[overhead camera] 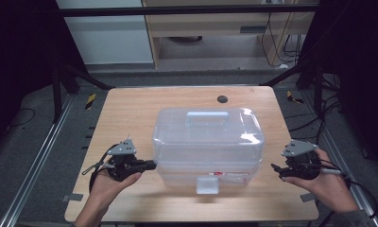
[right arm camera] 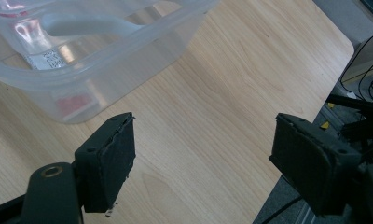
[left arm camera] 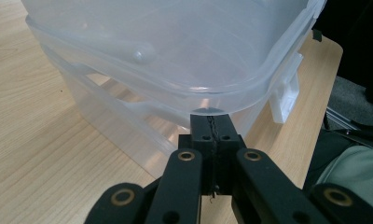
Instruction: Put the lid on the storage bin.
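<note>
Plastic fills the middle of my table: a clear, rounded-corner storage box with a pale blue carry handle on its lid and a white front latch facing me at the near edge. It sits squarely on the light wooden tabletop, nearer my side than the far one, which puts both its ends in easy reach of my hands.

My left gripper is at the box's left end, its jaws clenched together on nothing, their tips right up against the lid's lip. In the left gripper view that closed tip sits just under the overhanging rim of the lid, where the lid meets the tub. I judge I hold it pinched like this to use it as a wedge or prop under the lip rather than as a clamp.

My right gripper waits off the right end of the box, apart from it, with its jaws spread wide; in the right gripper view the two black pads frame bare wood, and the box corner lies ahead and to the left. Kept released, it looks ready to close on the right-hand rim or steady that end.

The latch still looks folded down, so I reckon the lid is not yet freed.
</note>
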